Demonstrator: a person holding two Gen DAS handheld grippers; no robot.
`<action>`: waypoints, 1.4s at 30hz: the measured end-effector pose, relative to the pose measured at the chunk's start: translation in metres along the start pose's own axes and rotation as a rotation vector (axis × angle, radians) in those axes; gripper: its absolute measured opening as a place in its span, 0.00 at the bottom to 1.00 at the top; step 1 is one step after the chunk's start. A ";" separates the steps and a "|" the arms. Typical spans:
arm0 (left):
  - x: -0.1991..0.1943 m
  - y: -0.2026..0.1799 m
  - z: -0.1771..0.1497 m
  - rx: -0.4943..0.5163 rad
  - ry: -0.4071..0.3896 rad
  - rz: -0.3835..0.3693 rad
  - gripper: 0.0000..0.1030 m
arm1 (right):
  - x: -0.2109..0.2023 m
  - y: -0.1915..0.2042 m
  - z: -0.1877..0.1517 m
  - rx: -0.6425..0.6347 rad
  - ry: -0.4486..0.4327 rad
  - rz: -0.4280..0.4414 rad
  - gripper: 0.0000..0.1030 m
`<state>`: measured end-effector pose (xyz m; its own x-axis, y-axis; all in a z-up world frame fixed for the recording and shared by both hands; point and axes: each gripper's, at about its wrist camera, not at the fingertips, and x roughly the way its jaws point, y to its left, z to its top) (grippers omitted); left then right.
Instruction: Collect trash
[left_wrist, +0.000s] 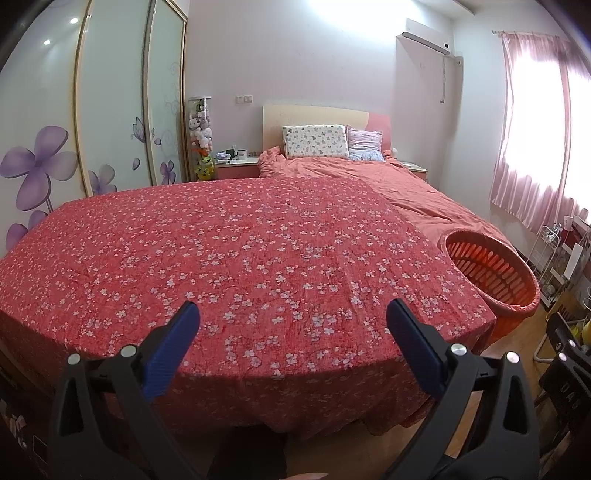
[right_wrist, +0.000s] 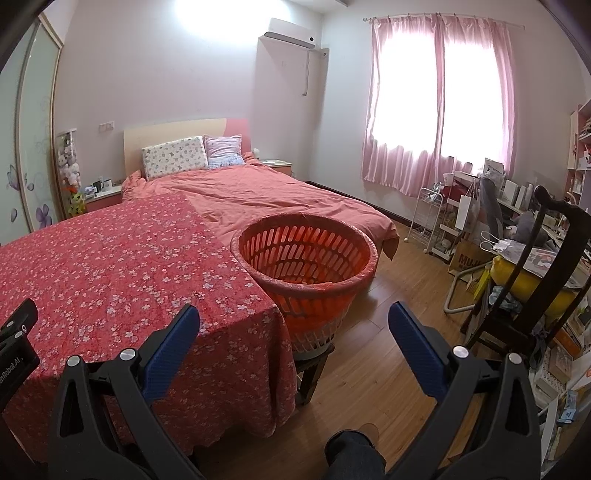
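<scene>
A red floral cloth (left_wrist: 240, 258) covers the flat surface in front of me, and I see no trash on it. An orange slotted basket (right_wrist: 306, 251) lined with an orange bag stands on a small dark stool (right_wrist: 314, 365) at the cloth's right corner; in the left wrist view the basket (left_wrist: 491, 273) is at the right edge. My left gripper (left_wrist: 293, 314) hovers open over the cloth's near edge, holding nothing. My right gripper (right_wrist: 293, 317) is open too, just in front of the basket and the cloth's corner. The basket's inside looks bare.
A bed (right_wrist: 266, 195) with pillows lies beyond the cloth. A wardrobe with flower doors (left_wrist: 55, 147) stands on the left. A dark wooden chair (right_wrist: 535, 266), a cluttered desk and a white rack (right_wrist: 432, 221) crowd the right side. Wood floor (right_wrist: 388, 295) runs between basket and chair. A person's knee (right_wrist: 354, 454) shows below.
</scene>
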<state>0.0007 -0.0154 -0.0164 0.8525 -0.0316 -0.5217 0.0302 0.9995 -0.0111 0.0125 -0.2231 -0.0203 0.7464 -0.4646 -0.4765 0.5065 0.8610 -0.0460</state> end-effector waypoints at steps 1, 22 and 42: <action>-0.001 0.000 0.000 0.000 -0.003 0.000 0.96 | 0.000 0.000 0.000 0.000 0.000 -0.001 0.98; -0.012 -0.003 0.006 -0.005 -0.028 -0.004 0.96 | 0.000 0.001 0.000 0.000 -0.002 0.003 0.98; -0.013 -0.004 0.005 -0.004 -0.028 -0.003 0.96 | 0.000 0.000 0.001 0.001 -0.001 0.004 0.98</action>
<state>-0.0073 -0.0195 -0.0052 0.8669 -0.0346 -0.4972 0.0306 0.9994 -0.0163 0.0129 -0.2231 -0.0197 0.7489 -0.4617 -0.4754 0.5041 0.8625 -0.0436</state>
